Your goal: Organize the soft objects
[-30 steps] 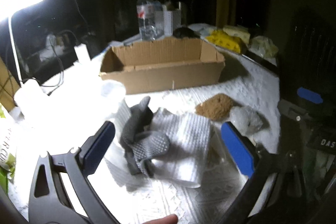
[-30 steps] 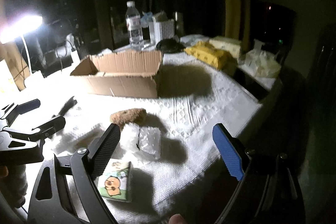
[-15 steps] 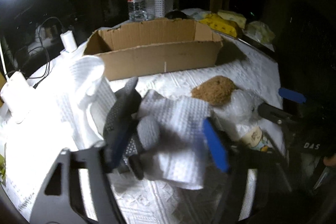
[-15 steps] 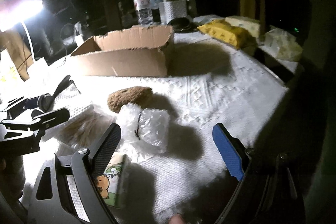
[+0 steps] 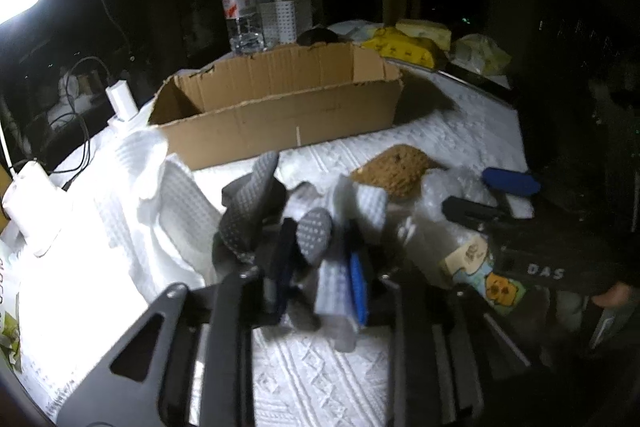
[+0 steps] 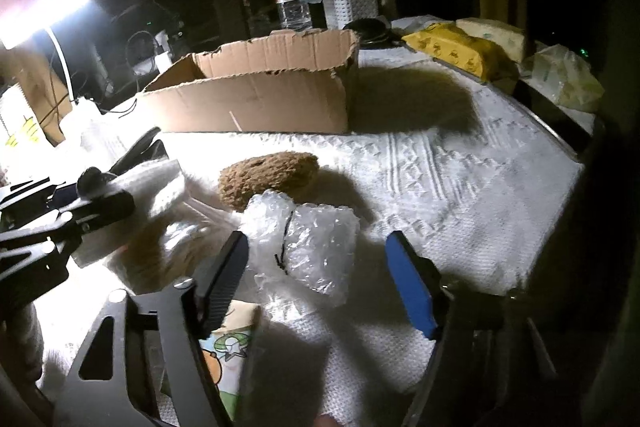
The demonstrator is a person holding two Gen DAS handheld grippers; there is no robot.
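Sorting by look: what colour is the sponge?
Brown sponge, clearest in the right wrist view.

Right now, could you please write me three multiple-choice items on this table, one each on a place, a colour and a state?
1. Where does the brown sponge lie?
A. Inside the cardboard box
B. On the white cloth, between the box and the bubble wrap
C. On the yellow pack

2. What colour is the glove?
A. Grey
B. Red
C. Yellow

3. What is the state of the left tool?
A. Wide open over bare cloth
B. Out of view
C. Closed on the glove and a white towel

Answers:
1 B: the sponge rests on the white cloth, in front of the cardboard box and just behind the bubble wrap.
2 A: its dotted fingers show grey.
3 C: its jaws have just been closing, and the glove and white towel sit pinched between them.
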